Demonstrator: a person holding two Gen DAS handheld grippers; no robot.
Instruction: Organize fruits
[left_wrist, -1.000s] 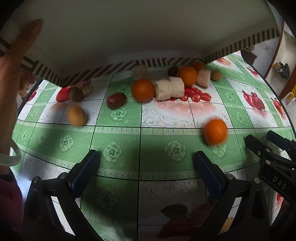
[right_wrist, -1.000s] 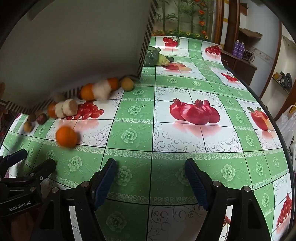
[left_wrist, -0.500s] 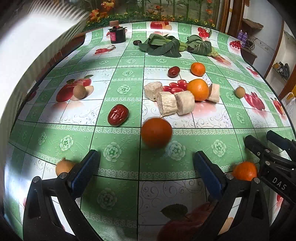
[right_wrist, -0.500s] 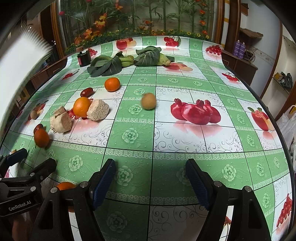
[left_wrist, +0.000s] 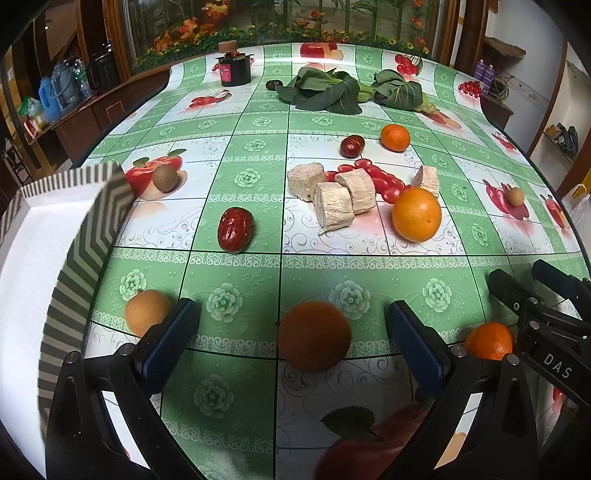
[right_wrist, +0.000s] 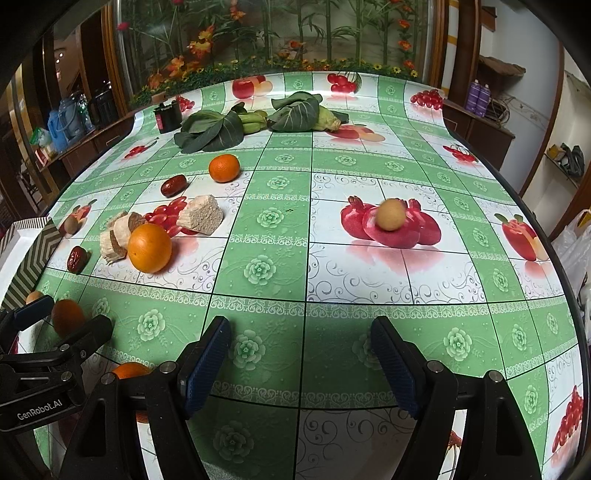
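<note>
Fruit lies scattered over the bench (left_wrist: 236, 280): a blurred orange (left_wrist: 314, 335) near its front edge sits between the spread fingers of the left claw (left_wrist: 291, 341); a wrinkled red date (left_wrist: 235, 229) lies upright-long, pointing away. Right claw (right_wrist: 300, 363) gapes, holding nothing.

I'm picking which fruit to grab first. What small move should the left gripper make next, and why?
Probably ease the left gripper forward and down around the blurred orange. It lies between the open jaws, nearer than any other fruit, and its blur suggests it may be rolling, so closing gently once it settles seems safest.
</note>
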